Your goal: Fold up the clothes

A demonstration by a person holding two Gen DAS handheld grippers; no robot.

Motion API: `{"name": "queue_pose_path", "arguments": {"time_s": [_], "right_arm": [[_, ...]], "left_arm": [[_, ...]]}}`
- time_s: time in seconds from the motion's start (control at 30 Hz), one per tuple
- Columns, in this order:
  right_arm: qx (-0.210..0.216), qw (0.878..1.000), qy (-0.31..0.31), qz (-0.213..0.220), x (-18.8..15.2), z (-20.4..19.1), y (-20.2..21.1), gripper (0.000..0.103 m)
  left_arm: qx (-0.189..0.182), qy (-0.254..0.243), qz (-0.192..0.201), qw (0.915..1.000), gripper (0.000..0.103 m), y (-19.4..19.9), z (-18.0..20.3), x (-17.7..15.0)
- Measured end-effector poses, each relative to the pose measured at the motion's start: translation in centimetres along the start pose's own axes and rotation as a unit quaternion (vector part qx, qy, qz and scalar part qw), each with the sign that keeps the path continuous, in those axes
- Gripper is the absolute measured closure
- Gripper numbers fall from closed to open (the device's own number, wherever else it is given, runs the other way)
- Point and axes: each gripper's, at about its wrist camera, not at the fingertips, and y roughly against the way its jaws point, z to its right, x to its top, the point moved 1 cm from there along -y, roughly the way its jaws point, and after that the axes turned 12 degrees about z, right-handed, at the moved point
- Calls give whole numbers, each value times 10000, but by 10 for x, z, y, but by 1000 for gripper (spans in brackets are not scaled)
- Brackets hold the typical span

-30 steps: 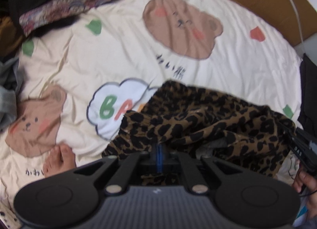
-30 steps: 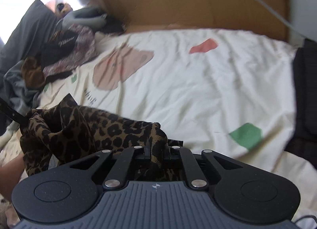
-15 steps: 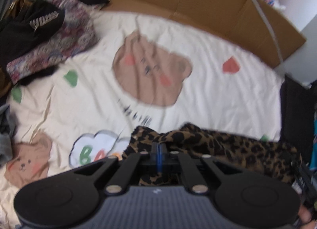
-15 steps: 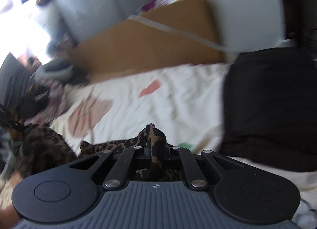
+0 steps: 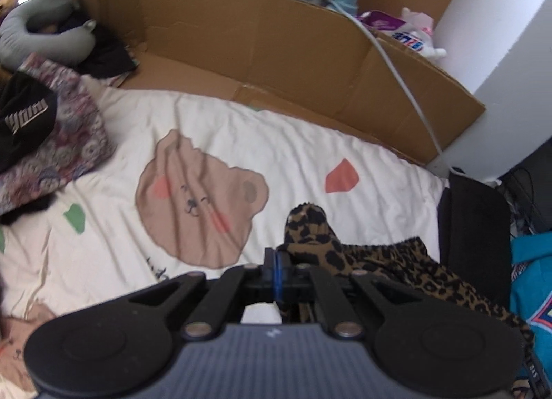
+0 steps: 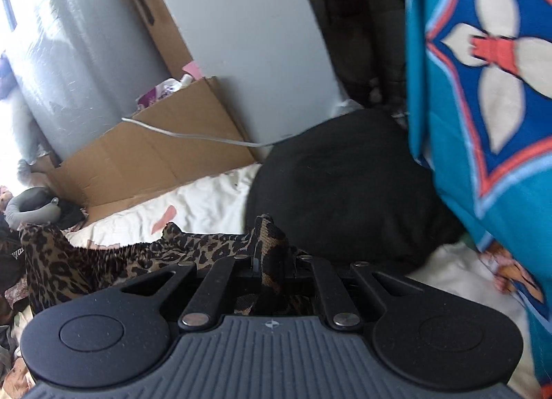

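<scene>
both the left gripper [image 5: 277, 262] and right gripper [image 6: 267, 261] have their jaws closed on the leopard cloth [image 6: 193, 249], which stretches between them above the open bedsheet [image 5: 283, 150].

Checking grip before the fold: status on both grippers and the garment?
Left gripper shut on leopard-print garment. Right gripper shut on the same garment, cloth strung between the two. Black bundle close ahead of right gripper.

The garment [image 5: 390, 257] stretches from my left gripper [image 5: 276, 269] rightward to my right gripper [image 6: 272, 266]; bedsheet [image 5: 276, 143] lies ahead, cardboard [image 5: 276, 54] behind it, clothes pile [image 5: 41, 143] far left.
</scene>
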Motion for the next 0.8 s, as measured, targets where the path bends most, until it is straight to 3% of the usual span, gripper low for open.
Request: {"name": "queue_pose_path", "arguments": {"time_s": [0.23,0.43,0.47,0.7,0.8], "right_arm": [[-265,9983,-46,-521,-29,8,2,93],[-524,9967,-8,-619,-35,0,-1,85],[-549,9968,9,-587,-32,-2,-1,80],[-516,9971,284,-482,-10,-16,2,80],[-491,9966,451,-489,-3,-24,3,80]], "left_arm": [[-292,-877,-548,9942,103,-29,-5,-16],[-356,-1360,-799,9868,102,-52,-17,-19],[-422,-1368,-776,9866,102,-53,-19,-20],[-699,-972,-402,9920,102,-58,-55,-40],[-644,-892,-231,9937,102,-60,-74,-55]]}}
